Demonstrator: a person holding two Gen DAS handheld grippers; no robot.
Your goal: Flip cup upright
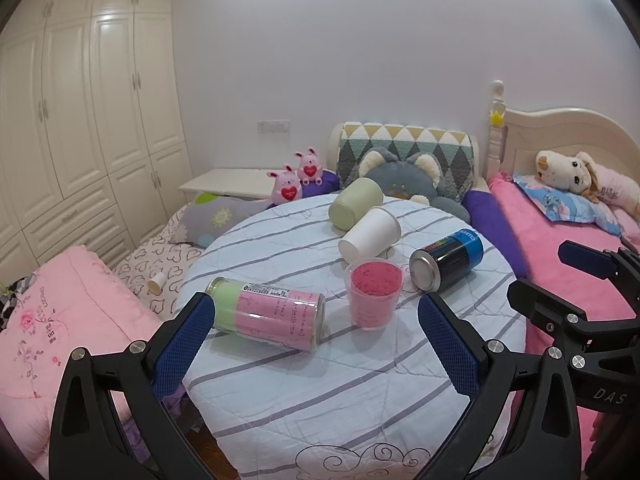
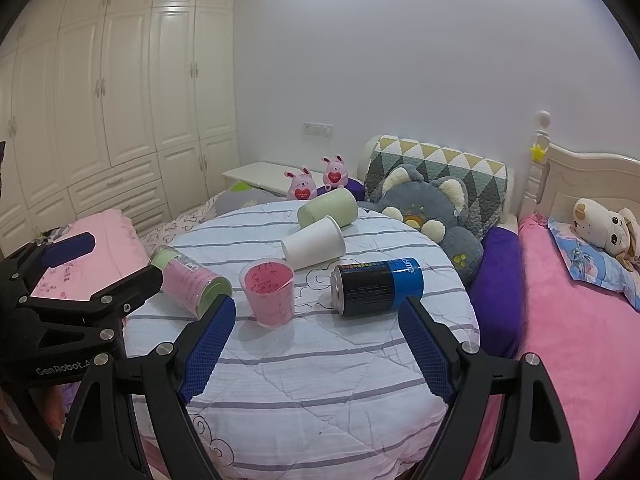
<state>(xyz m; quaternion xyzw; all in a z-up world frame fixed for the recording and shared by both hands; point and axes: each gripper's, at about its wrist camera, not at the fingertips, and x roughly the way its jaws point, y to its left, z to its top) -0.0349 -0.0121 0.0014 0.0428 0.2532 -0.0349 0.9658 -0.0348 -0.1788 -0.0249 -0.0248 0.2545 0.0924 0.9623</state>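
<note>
On a round table with a striped cloth [image 1: 304, 392] [image 2: 320, 380] a pink cup [image 1: 373, 295] [image 2: 269, 292] stands upright. A white paper cup [image 1: 370, 238] [image 2: 314, 243] and a pale green cup [image 1: 355, 203] [image 2: 328, 207] lie on their sides behind it. A pink-and-green clear cup [image 1: 267, 312] [image 2: 190, 280] lies on its side at the left. A black-and-blue can [image 1: 446, 259] [image 2: 378, 286] lies on its side at the right. My left gripper [image 1: 316, 304] is open and empty, just short of the pink cup. My right gripper [image 2: 316, 308] is open and empty near the can.
The right gripper's body shows at the right edge of the left wrist view [image 1: 580, 308], the left gripper's at the left edge of the right wrist view [image 2: 68, 292]. Beds with pink bedding, plush toys [image 1: 404, 180] and cushions surround the table. A white wardrobe [image 1: 80, 120] stands at the left.
</note>
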